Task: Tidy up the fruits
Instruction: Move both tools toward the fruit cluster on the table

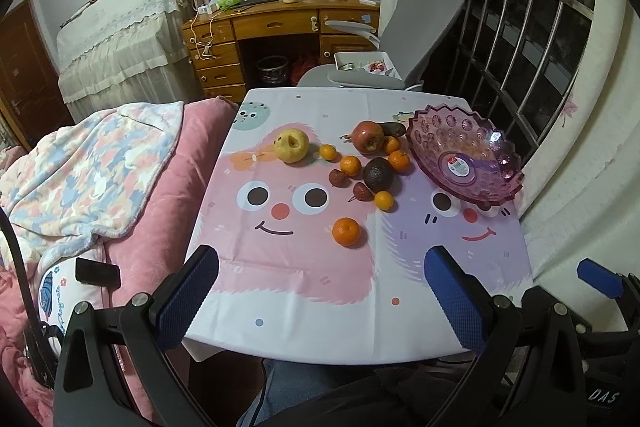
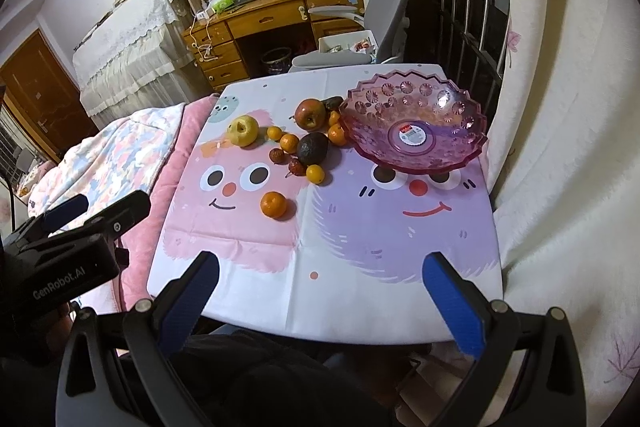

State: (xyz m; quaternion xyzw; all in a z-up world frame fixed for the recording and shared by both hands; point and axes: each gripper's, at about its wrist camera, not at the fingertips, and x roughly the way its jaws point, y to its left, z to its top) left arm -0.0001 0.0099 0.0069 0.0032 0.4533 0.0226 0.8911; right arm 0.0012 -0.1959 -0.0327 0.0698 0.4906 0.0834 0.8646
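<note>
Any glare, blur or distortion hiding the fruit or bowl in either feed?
Left wrist: strong fisheye bending with dark corners; fruit sharp, and the pink bowl shows only small highlights. Right wrist: same warping; a bright glint on the bowl's far rim, while the nearest orange casts a soft shadow.

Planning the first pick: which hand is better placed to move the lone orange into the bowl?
Probably right: its tongs are open, facing both the orange and the bowl. The left tongs sit farther from it.

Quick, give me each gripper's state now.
Left gripper: open, holding nothing.
Right gripper: open, holding nothing.
</note>
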